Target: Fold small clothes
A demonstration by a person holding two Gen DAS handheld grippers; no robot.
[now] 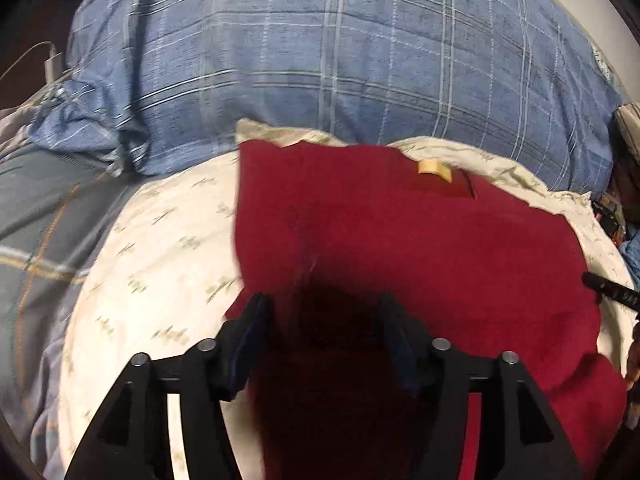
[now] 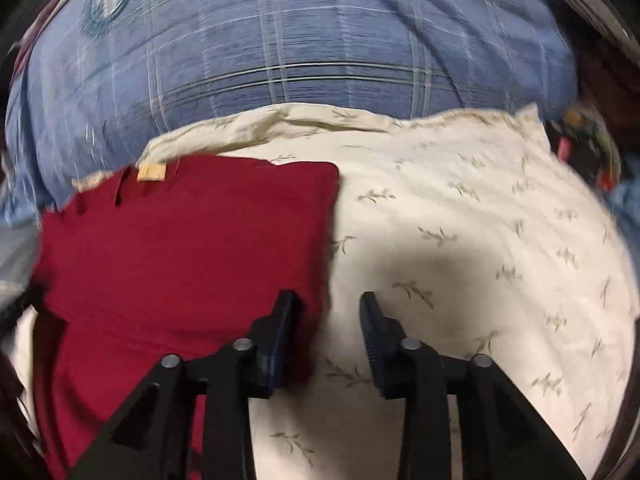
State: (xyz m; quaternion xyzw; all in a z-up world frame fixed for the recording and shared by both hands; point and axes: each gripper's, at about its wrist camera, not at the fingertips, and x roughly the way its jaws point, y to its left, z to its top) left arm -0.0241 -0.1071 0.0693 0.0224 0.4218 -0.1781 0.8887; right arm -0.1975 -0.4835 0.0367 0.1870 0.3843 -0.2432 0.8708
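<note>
Cream leaf-print bedding (image 2: 460, 208) carries a folded red garment (image 2: 180, 240) at left of the right-wrist frame. Both the left gripper (image 1: 326, 308) and right gripper (image 2: 328, 308) hang parted, gripping nothing.

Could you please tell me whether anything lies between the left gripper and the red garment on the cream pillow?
Nothing visible does. The left gripper hovers with open jaws directly over the red garment, which lies bare on the cream pillow; only its tan label sits at the far edge.
</note>
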